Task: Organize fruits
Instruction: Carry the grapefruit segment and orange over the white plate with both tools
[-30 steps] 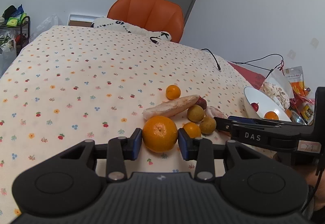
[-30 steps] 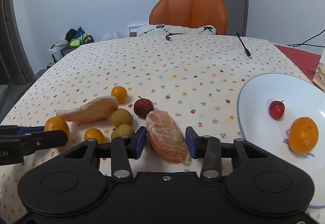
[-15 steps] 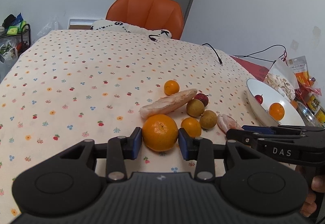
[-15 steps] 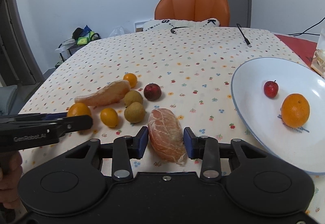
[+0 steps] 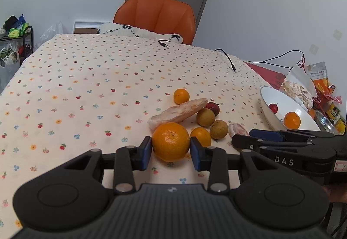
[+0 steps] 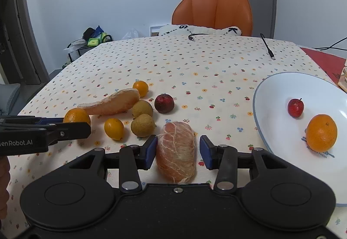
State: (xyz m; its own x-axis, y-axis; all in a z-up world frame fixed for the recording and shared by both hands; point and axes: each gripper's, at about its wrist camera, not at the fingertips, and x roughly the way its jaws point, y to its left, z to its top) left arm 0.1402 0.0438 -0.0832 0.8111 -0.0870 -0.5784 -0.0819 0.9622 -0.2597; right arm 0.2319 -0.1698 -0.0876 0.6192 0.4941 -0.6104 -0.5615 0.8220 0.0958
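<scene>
Left hand-held gripper (image 5: 171, 150): its blue pads sit on both sides of the big round orange (image 5: 170, 141) and look to be touching it, so it seems to be grasping the orange, which rests on the desk with the flowery cloth (image 5: 86, 91).
Right hand-held gripper (image 6: 178, 150): released; one pad is next to the peeled pink pomelo piece (image 6: 176, 151), the other stands apart.
How to do it well: squeeze the soft piece gently, lift straight up, then carry it to the white bowl (image 6: 269, 130) beside the small red fruit (image 6: 295, 107).
Watch out: the little brown round fruits (image 6: 142, 125) nearby can roll.
Change: the right gripper has moved closer along the pomelo piece than one second ago, and the bowl looks nearer.
</scene>
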